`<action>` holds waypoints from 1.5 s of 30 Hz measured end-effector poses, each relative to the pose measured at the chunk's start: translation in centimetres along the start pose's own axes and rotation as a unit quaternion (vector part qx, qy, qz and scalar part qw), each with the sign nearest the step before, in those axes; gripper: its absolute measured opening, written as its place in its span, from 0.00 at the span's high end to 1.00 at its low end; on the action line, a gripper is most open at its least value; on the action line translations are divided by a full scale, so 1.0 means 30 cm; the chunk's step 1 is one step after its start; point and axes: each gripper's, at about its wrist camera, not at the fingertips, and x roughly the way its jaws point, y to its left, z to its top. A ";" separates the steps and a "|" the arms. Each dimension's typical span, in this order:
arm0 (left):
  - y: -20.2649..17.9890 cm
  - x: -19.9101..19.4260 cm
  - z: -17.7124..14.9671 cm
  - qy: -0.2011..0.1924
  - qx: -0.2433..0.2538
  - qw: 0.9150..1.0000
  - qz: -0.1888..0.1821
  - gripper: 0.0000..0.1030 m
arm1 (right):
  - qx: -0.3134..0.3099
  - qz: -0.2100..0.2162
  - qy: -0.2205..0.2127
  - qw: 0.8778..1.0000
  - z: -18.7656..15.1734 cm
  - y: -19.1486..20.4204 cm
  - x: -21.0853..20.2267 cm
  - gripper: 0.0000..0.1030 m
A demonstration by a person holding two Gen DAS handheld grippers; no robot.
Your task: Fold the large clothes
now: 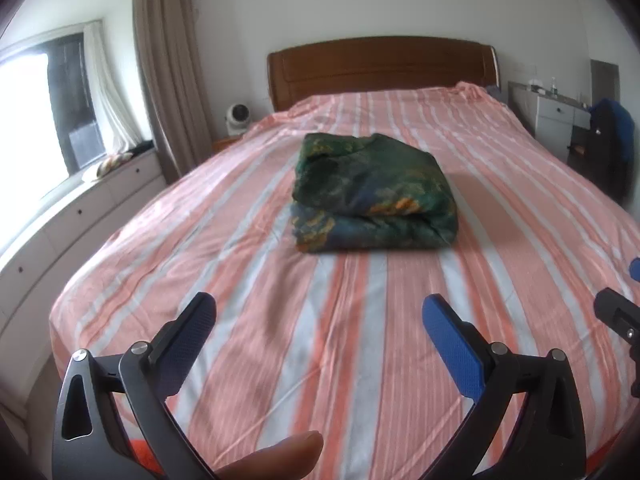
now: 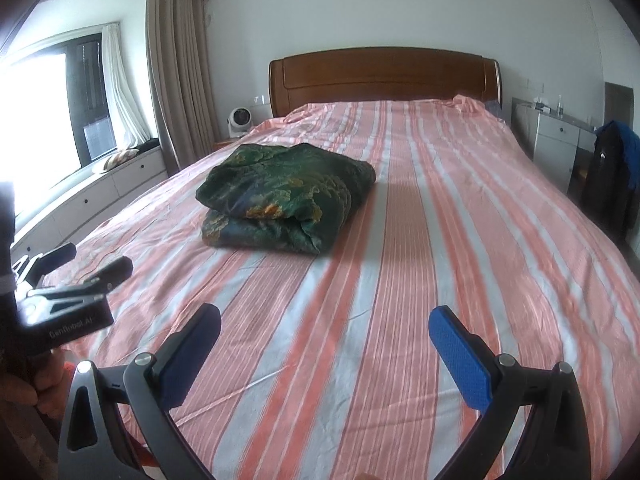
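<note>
1. My left gripper stands wide, its blue-padded fingers spread far apart with nothing between them; it hangs over the foot end of the bed, clear of the cloth.
2. My right gripper is just as wide and grips nothing, also above the foot end of the bed.
3. In the right wrist view I see the left gripper's black body at the left edge, beside the bed's left side; in the left wrist view a bit of the right gripper pokes in at the right edge.
4. A fingertip of my hand shows at the bottom of the left view.
5. Beneath both claws lies the striped sheet, pink, orange and white, covering the whole bed.
6. The folded garment, dark green with blue and gold patches, sits as a thick bundle near the middle of the bed, well apart from both grippers.
7. Beyond it, the wooden headboard stands at the head end.
8. A small white fan sits beside the bed's head-end left corner.
</note>
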 end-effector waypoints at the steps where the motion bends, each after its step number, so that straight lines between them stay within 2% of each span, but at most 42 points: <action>1: 0.001 -0.003 -0.002 0.004 -0.001 1.000 -0.004 0.00 | -0.001 0.001 0.004 1.000 0.000 0.004 -0.002 0.01; 8: 0.013 -0.033 -0.036 0.044 -0.007 0.999 -0.021 0.00 | -0.013 -0.019 0.043 0.999 -0.013 0.042 -0.018 0.01; 12: 0.030 -0.052 -0.059 0.059 -0.016 0.998 -0.032 0.00 | -0.026 -0.051 0.081 0.995 -0.033 0.075 -0.023 0.01; 19: 0.018 -0.083 -0.056 0.069 0.004 0.997 -0.017 0.00 | -0.016 -0.058 0.110 0.992 -0.045 0.107 -0.068 0.01; 23: 0.005 -0.118 -0.054 0.056 0.016 0.998 -0.004 0.00 | -0.035 -0.071 0.106 0.991 -0.039 0.134 -0.098 0.01; 30: -0.005 -0.152 -0.044 0.068 0.023 0.997 -0.009 0.00 | -0.060 -0.082 0.094 0.990 -0.039 0.168 -0.134 0.01; 33: -0.011 -0.170 -0.041 0.064 0.032 0.997 -0.003 0.00 | -0.058 -0.078 0.093 0.991 -0.039 0.170 -0.143 0.01; 39: 0.001 -0.185 -0.030 0.071 0.019 0.997 -0.019 0.00 | -0.057 -0.082 0.090 0.991 -0.031 0.168 -0.162 0.01; 45: 0.000 -0.190 -0.028 0.072 0.016 0.997 -0.019 0.00 | -0.044 -0.070 0.089 0.993 -0.014 0.159 -0.181 0.01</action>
